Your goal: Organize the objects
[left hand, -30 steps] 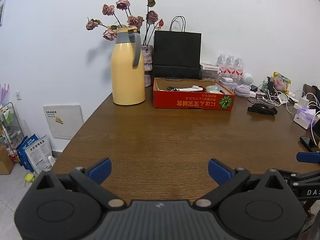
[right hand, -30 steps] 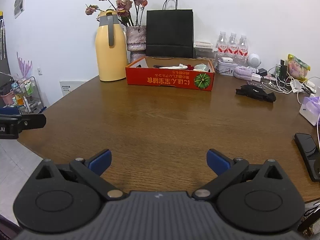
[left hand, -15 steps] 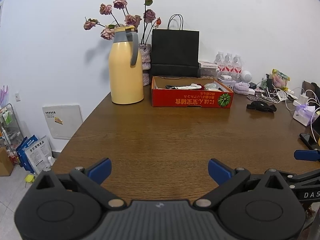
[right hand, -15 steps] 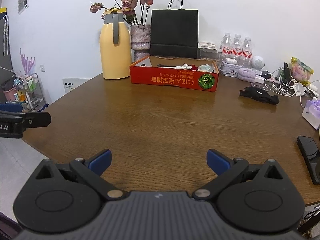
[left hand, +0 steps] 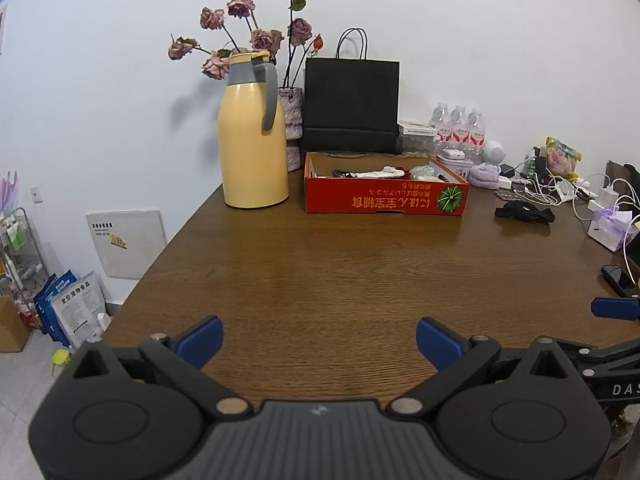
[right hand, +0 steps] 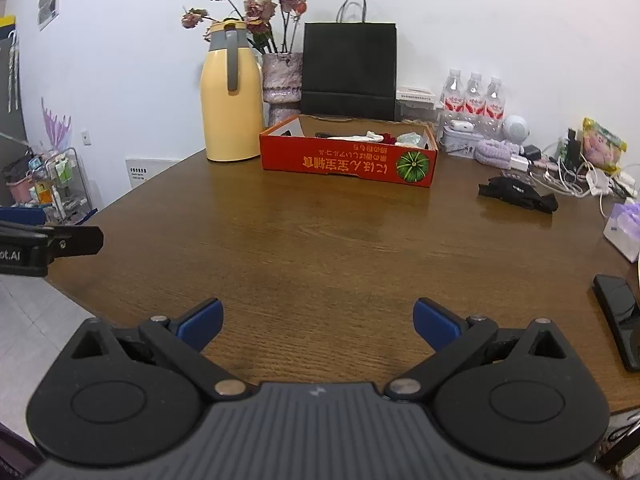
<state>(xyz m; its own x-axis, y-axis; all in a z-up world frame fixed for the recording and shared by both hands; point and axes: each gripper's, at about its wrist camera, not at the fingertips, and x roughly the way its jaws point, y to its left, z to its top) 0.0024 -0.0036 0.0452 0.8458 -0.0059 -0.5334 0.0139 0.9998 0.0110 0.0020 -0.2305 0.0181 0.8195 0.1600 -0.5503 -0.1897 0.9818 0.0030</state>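
Observation:
A shallow red cardboard box (left hand: 386, 188) (right hand: 348, 158) with several small items inside stands at the far side of the brown wooden table (left hand: 352, 272) (right hand: 320, 240). A black folded item (left hand: 524, 213) (right hand: 518, 193) lies to the box's right. My left gripper (left hand: 319, 342) hovers open over the table's near edge, nothing between its blue-tipped fingers. My right gripper (right hand: 318, 326) is open too, empty, also low over the near edge. Each gripper shows at the side of the other's view.
A yellow thermos jug (left hand: 254, 136) (right hand: 231, 94), a vase of dried roses (right hand: 280, 76) and a black paper bag (left hand: 351, 106) (right hand: 349, 70) stand behind the box. Water bottles (right hand: 474, 98), chargers, cables (right hand: 568, 182), a tissue pack (right hand: 624, 232) and a black phone (right hand: 620, 320) crowd the right side.
Both wrist views shifted slightly; the right gripper has drawn a little nearer the box. Both sets of fingers stay open.

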